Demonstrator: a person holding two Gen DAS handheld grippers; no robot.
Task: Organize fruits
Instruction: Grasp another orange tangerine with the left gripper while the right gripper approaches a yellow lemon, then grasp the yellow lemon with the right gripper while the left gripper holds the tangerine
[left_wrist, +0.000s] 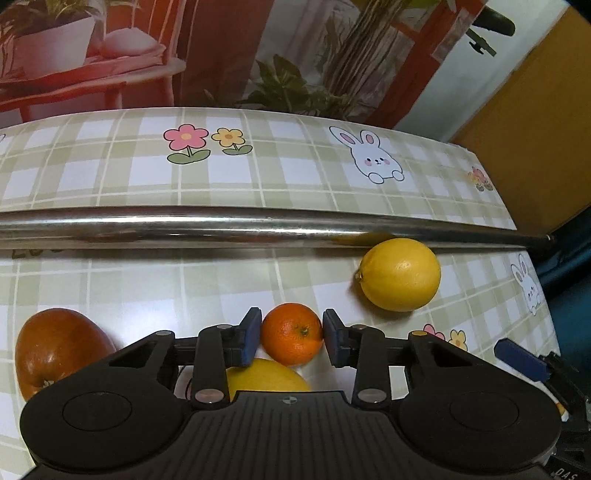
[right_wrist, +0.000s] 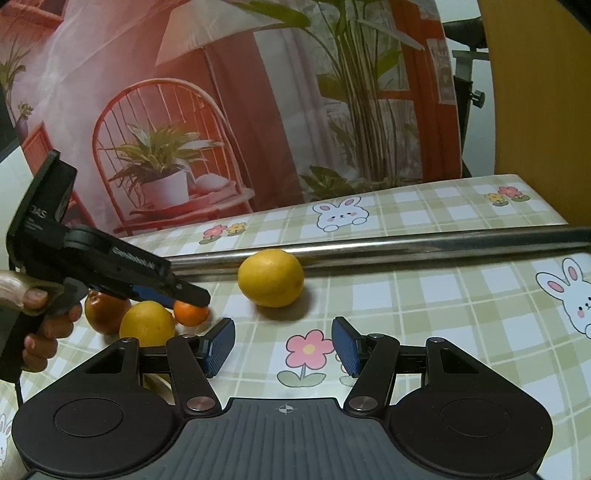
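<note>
A small orange (left_wrist: 291, 334) sits on the checked tablecloth (left_wrist: 147, 288), and my left gripper (left_wrist: 291, 325) is shut on it, one blue pad pressed to each side. The right wrist view shows that gripper (right_wrist: 195, 301) from the side, slanting down onto the small orange (right_wrist: 191, 313), with a hand on its handle. A yellow fruit (left_wrist: 266, 374) lies just under the fingers, and a red-brown fruit (left_wrist: 55, 347) lies to the left. A lemon (left_wrist: 400, 273) rests against a steel rail (left_wrist: 258, 225). My right gripper (right_wrist: 283, 345) stands open above a flower print, holding nothing, short of the lemon (right_wrist: 270, 277).
The steel rail (right_wrist: 406, 245) runs across the table behind the fruit. A printed backdrop of plants and a red chair stands behind the table's far edge. The table's right edge drops off near a yellow panel (left_wrist: 535, 122). A blue pad of the right gripper (left_wrist: 521, 358) shows at the right.
</note>
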